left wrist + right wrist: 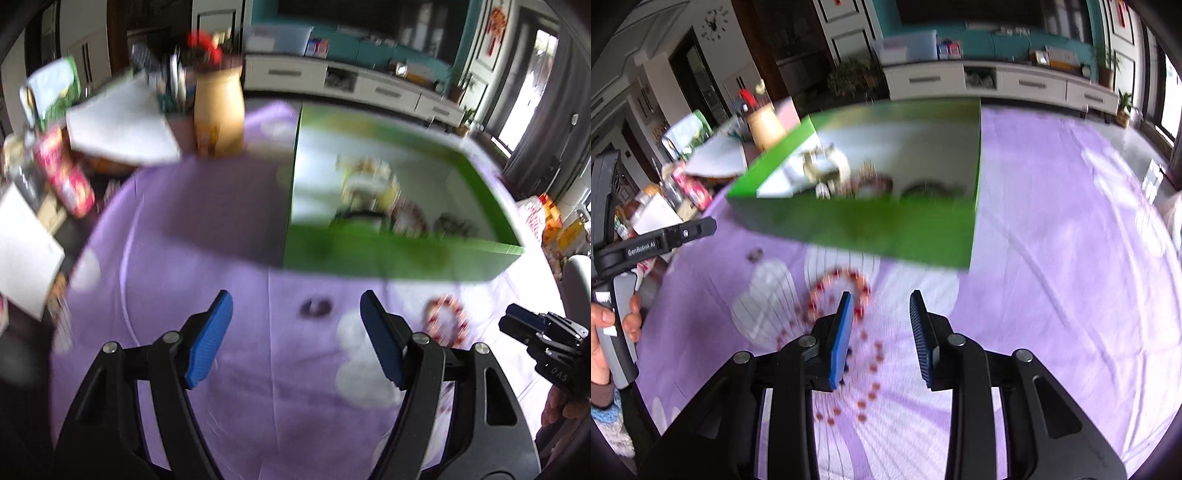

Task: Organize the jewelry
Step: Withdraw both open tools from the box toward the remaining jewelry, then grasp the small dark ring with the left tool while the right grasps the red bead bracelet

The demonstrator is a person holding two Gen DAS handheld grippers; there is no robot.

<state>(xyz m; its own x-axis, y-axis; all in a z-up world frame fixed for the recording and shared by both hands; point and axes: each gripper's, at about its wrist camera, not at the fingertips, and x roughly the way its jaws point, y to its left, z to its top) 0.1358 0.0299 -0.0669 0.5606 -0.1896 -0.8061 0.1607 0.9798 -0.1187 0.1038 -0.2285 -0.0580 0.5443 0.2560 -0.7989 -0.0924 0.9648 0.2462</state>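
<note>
One green box, one red bead necklace, one small dark ring, two claws.

The purple cloth lies bare left of the green box, an open lane for the left gripper — its jaws stand wide apart. Ahead, the box's near wall blocks any low, straight approach. Between box and right gripper, its jaws parted, a red bead bracelet and a small dark ring lie on the cloth — cluttered items crowd the far left edge.

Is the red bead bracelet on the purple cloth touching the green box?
Apart. The right wrist view shows a strip of cloth between the red bead bracelet and the green box.
</note>
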